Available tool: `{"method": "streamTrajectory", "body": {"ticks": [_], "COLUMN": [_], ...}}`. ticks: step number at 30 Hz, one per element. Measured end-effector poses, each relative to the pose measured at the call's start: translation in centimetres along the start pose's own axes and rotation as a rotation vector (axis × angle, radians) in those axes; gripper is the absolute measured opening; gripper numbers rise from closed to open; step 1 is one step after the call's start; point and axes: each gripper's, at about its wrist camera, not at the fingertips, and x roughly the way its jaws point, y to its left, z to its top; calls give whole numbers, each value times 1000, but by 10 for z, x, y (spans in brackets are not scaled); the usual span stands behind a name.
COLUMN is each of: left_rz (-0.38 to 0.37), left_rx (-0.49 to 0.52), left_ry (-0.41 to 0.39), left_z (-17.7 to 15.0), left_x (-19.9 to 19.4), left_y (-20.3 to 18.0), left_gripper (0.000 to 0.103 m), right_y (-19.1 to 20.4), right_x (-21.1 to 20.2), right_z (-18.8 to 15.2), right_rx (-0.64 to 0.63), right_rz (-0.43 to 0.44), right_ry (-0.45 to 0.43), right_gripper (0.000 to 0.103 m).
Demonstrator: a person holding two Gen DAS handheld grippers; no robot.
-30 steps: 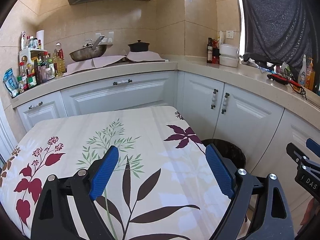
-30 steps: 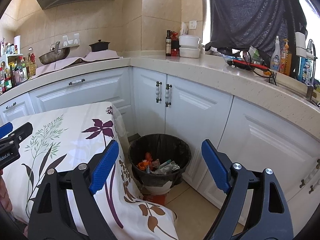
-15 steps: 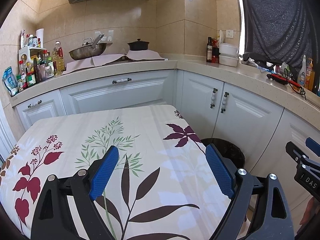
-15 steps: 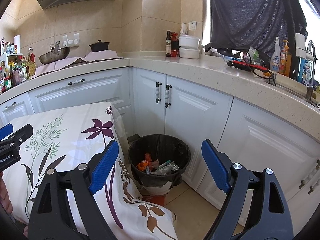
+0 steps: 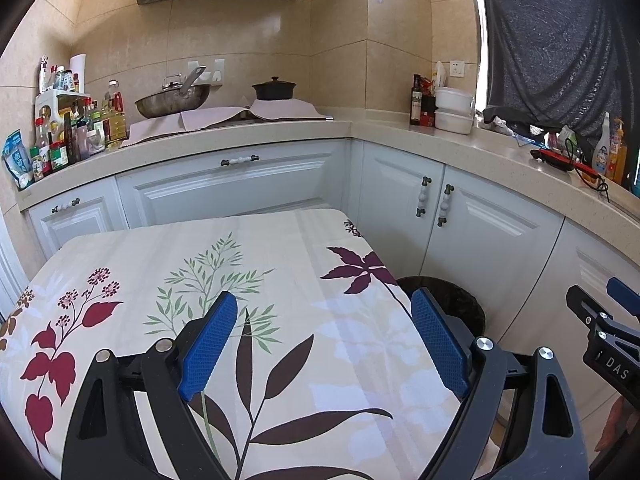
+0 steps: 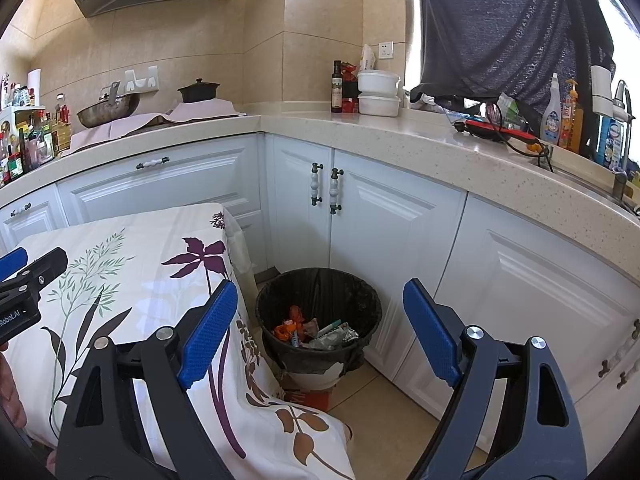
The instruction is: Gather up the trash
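A black-lined trash bin (image 6: 318,312) stands on the floor between the table and the corner cabinets, holding orange wrappers, foil and a pen (image 6: 316,330). Its rim (image 5: 448,292) peeks past the table's right edge in the left wrist view. My left gripper (image 5: 325,340) hovers open over the floral tablecloth (image 5: 200,264), nothing between its blue pads. My right gripper (image 6: 316,334) is open above the bin and the table's corner, also empty. Each gripper's tip shows at the edge of the other's view. No loose trash shows on the tablecloth.
White cabinets (image 6: 400,220) wrap the corner close behind the bin. The counter (image 6: 420,136) carries a wok, a black pot, bottles, white containers and a red tool with a cord. A dark cloth (image 6: 512,28) hangs over the window. Tan floor (image 6: 384,412) lies right of the table.
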Motion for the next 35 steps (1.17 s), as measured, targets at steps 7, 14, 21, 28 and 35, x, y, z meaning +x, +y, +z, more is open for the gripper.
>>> {"method": "streamTrajectory", "body": {"ticks": [7,14,21,28,35], "left_rz": [-2,-11,-32,-32,-8], "left_rx": [6,11,11,23,22], "left_ry": [-4,-19,-14,-20,42], "left_z": [0,0,-1,0,-3], "left_x": [-1,-2,0,0,14], "left_y": [-2,-3,-5,-6,2], "left_gripper": [86,88,92,92,92], "right_y": [0,0,1,1,11], "right_x": [1,4,5,6,14], "right_z": [-1,-4,-7,-6,-6], "right_rx": [1,1,-1,-2,-9], "right_rz": [0,1,1,2,19], "right_ry": [3,8,11,11,26], "right_gripper": [83,83,83,83,84]}}
